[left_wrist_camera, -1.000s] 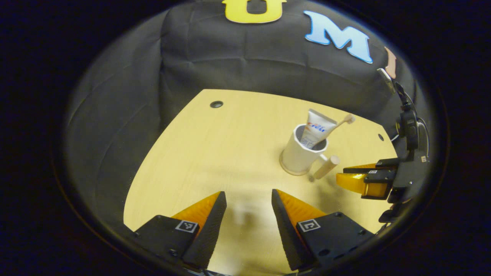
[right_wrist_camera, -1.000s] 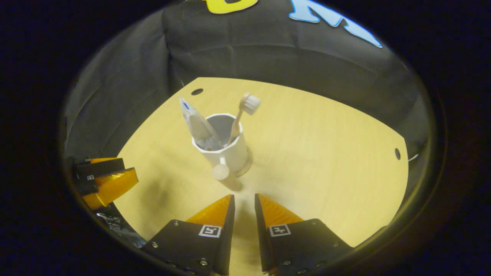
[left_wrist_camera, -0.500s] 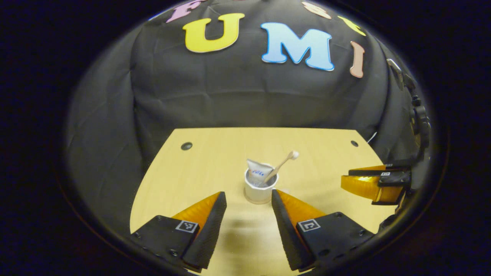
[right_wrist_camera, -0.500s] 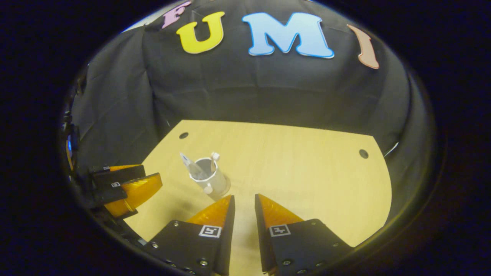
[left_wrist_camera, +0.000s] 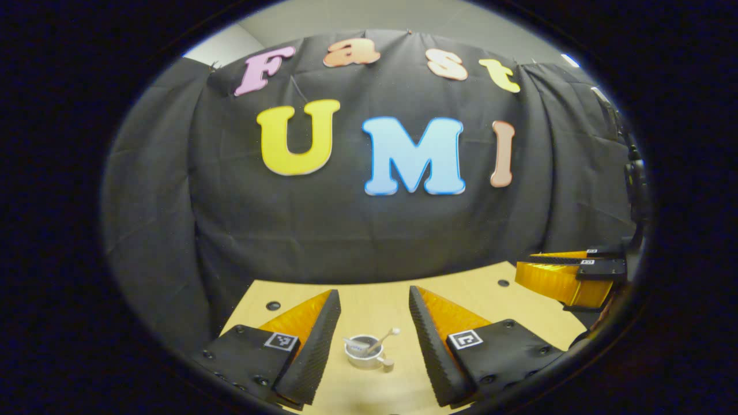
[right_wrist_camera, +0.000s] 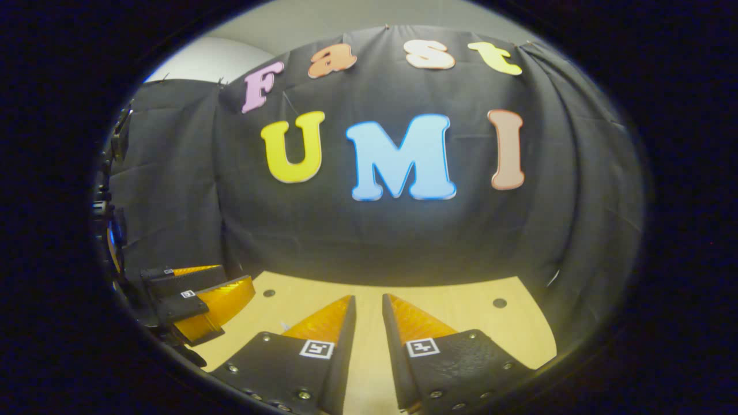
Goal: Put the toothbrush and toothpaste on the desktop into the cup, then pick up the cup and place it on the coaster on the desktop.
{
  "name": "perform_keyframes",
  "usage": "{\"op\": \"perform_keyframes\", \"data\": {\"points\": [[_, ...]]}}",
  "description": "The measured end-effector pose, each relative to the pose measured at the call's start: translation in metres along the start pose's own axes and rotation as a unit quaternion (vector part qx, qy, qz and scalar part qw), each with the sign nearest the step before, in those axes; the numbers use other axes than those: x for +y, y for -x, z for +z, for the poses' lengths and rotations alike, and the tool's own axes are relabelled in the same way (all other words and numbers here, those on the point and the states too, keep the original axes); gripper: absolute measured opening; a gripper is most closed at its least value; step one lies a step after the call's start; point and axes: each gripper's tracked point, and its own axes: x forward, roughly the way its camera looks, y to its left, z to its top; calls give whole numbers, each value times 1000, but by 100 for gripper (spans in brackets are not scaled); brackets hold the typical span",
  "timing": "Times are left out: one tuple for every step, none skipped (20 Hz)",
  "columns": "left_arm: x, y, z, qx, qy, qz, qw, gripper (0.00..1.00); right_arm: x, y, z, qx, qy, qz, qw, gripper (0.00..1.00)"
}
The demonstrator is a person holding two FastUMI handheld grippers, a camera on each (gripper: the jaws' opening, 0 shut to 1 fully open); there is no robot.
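A white cup (left_wrist_camera: pixel 365 356) stands far off on the wooden desktop (left_wrist_camera: pixel 375 302), seen small between the fingers of my left gripper (left_wrist_camera: pixel 373 291), which is open and holds nothing. A toothbrush (left_wrist_camera: pixel 385 338) and a toothpaste tube (left_wrist_camera: pixel 356 346) stick out of the cup. Its handle (left_wrist_camera: pixel 389 363) points toward me. Whether a coaster lies under the cup is too small to tell. My right gripper (right_wrist_camera: pixel 368 297) is open by a narrow gap, with nothing between its fingers, high above the desktop (right_wrist_camera: pixel 461 305). Each gripper appears at the edge of the other's view: right gripper (left_wrist_camera: pixel 522 271), left gripper (right_wrist_camera: pixel 239 279).
Black cloth walls close in the back and both sides of the desktop. Small round holes sit near the far corners of the desktop (left_wrist_camera: pixel 273 305) (right_wrist_camera: pixel 499 302). A dark stand with cables rises at the right edge (left_wrist_camera: pixel 634 178).
Both grippers have pulled back and tilted up from the cup. The cup has shrunk in the left gripper view and slipped out of sight in the right gripper view.
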Motion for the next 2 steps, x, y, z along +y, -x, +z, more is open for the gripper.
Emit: {"op": "perform_keyframes", "data": {"points": [[-5,4,19,-28,2,-3,1000,84,2,4,12,-22,0,1,1000,45],[-7,14,35,-50,2,0,999,85,2,12,22,-38,2,-5,999,57]]}}
